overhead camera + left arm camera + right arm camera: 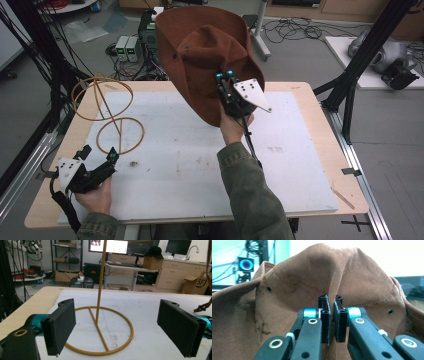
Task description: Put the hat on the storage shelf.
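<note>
Right gripper [331, 322] pinches only a crown fold of the brown hat [210, 55], which may slip; left gripper [125, 327] wide open, empty.

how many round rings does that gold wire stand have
2. The base ring lies flat on the white mat near the left hand-held gripper, also in its view. The top ring is raised on the upright rod. None seem hidden.

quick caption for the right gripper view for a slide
Right claw shut on a pinched fold in the crown of a brown brimmed hat, held up before the camera.
</note>
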